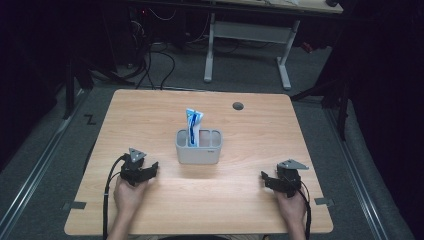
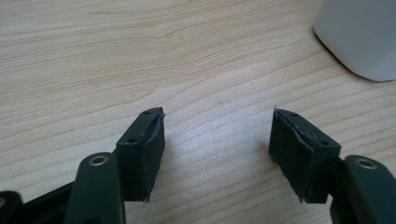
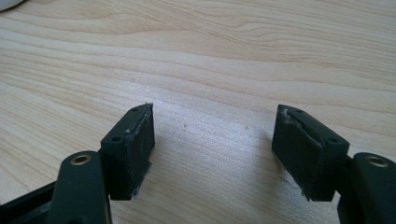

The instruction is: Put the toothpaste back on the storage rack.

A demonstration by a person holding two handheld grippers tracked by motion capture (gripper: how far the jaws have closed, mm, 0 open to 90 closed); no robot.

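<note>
High view: a grey holder (image 1: 198, 150) with several compartments is seen standing upright near the middle of the wooden table (image 1: 150, 110), and a blue-and-white tube (image 1: 193, 126) is held upright in its left compartment, its top rising above the rim. Printing is carried on the tube, but no word or brand can be read at this size. The left gripper (image 1: 152, 170) is held low over the table to the left of the holder and a little nearer the person, close to it but apart; the right gripper (image 1: 265, 179) is held well apart from it on the other side. Left gripper view: the jaws are seen spread wide with bare tabletop between them, and a rounded corner of the holder (image 2: 364, 37) is seen ahead and to the right, outside the jaws. Right gripper view: its jaws are likewise spread wide over bare wood, with nothing clamped between them.
</note>
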